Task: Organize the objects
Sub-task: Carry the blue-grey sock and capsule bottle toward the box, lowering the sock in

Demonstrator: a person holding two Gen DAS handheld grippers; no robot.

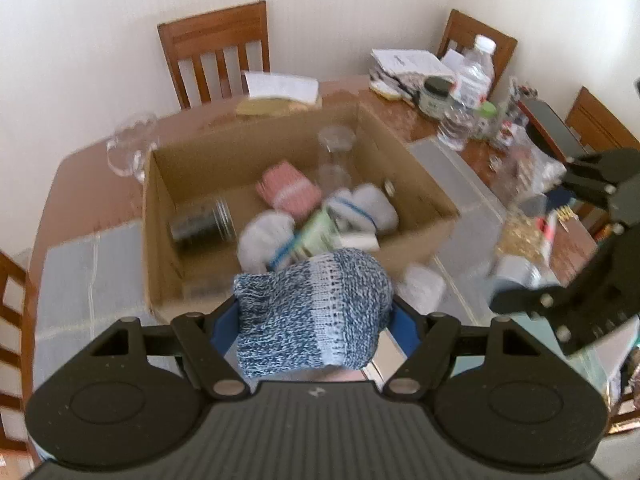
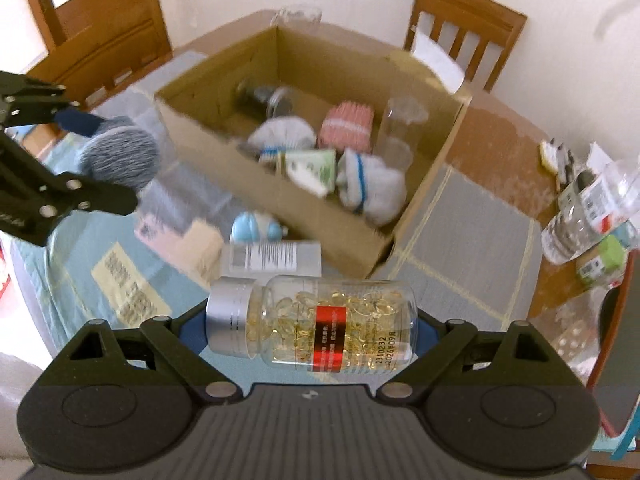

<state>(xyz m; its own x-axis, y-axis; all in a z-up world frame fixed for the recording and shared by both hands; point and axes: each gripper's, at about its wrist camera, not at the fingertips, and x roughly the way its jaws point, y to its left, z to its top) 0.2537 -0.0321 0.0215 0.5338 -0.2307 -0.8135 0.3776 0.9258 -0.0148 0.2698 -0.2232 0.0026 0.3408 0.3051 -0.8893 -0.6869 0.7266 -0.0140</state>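
Note:
My left gripper (image 1: 314, 320) is shut on a blue-and-white knitted sock bundle (image 1: 316, 304), held above the near edge of an open cardboard box (image 1: 160, 208). Inside the box lie a metal-lidded jar (image 1: 200, 224), a pink sock bundle (image 1: 288, 190), white socks with blue stripes (image 1: 360, 208), a green-and-white carton and a clear glass jar (image 1: 336, 152). My right gripper (image 2: 312, 320) is shut on a clear bottle of yellow capsules (image 2: 320, 320) with a silver cap and red label, held sideways above the table in front of the box (image 2: 200, 148). The left gripper (image 2: 108, 156) with the sock bundle (image 2: 120, 152) shows at the left.
On the table in front of the box lie a white labelled bottle (image 2: 272, 258), a small light-blue bottle (image 2: 256, 228) and pale packets (image 2: 176, 232). Water bottles (image 1: 474, 72), a jar and papers crowd the far right. Wooden chairs (image 1: 216, 52) ring the table; a glass bowl (image 1: 132, 148) sits left of the box.

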